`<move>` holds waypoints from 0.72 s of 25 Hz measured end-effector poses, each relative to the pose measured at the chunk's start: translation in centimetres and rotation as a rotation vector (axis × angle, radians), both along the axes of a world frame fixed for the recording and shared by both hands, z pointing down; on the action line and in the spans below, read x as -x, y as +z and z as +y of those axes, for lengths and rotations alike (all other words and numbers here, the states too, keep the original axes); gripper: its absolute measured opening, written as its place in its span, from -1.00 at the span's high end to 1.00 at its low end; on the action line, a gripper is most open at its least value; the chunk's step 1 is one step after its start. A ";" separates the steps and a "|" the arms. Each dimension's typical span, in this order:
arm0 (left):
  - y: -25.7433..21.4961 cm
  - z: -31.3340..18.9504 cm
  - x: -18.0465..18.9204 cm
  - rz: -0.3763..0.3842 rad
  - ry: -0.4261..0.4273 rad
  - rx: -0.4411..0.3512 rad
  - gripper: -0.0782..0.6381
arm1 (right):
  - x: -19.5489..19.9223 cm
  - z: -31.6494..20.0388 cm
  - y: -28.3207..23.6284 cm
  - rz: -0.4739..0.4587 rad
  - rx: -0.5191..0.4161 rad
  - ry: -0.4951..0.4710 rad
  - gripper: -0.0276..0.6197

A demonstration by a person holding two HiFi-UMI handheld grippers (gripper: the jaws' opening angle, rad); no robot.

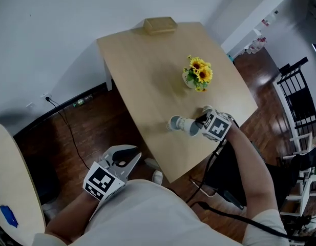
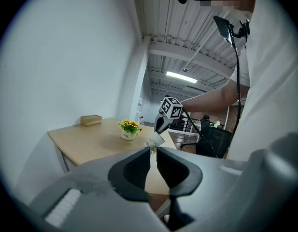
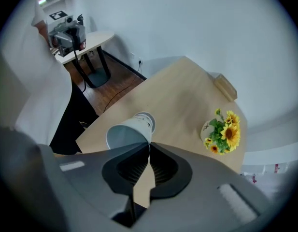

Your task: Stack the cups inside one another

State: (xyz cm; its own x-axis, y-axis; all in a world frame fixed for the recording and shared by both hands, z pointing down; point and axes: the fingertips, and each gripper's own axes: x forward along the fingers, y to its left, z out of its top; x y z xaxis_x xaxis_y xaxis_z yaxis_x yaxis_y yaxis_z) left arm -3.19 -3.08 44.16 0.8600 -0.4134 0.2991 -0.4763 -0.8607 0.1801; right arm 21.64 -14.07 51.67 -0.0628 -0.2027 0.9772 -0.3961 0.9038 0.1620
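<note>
Paper cup (image 1: 181, 123), light and easily crushed, hangs tipped sideways over the table's (image 1: 147, 76) near edge, its rim wall pinched between the right gripper's (image 1: 201, 122) jaws; a gentle rim hold probably suits it. Left gripper (image 1: 122, 160) hovers off the table, jaws nearly together on nothing. Potted sunflowers (image 1: 197, 76) stand near, a box (image 1: 160, 24) well apart.

You had most of the table (image 1: 142, 70) bare, its whole left half and middle free for a pass. The flower pot (image 1: 197, 76) crowded the right side, near your right gripper (image 1: 202, 121) and the cups (image 1: 182, 124). A small box (image 1: 160, 24) sat at the far edge, well apart. Your left gripper (image 1: 126, 154) hung off the table, beside its near edge.
</note>
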 end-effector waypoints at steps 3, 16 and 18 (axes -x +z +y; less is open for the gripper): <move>0.0 0.1 0.4 -0.001 0.006 -0.001 0.64 | -0.1 -0.5 0.5 0.003 0.072 0.051 0.86; 0.4 -0.6 2.3 -0.011 0.014 0.015 0.64 | 0.7 -2.0 2.1 0.077 0.219 0.115 0.86; 0.6 -0.7 2.6 -0.010 0.011 0.023 0.64 | 0.9 -2.3 2.3 0.081 0.222 0.113 0.86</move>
State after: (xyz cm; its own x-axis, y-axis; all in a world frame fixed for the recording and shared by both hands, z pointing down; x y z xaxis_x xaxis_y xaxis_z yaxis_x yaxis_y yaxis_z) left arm -5.75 -3.78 44.75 0.8613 -0.3972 0.3168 -0.4689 -0.8615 0.1950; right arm 20.69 -16.34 53.94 0.0279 0.0158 0.9995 -0.4908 0.8713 -0.0001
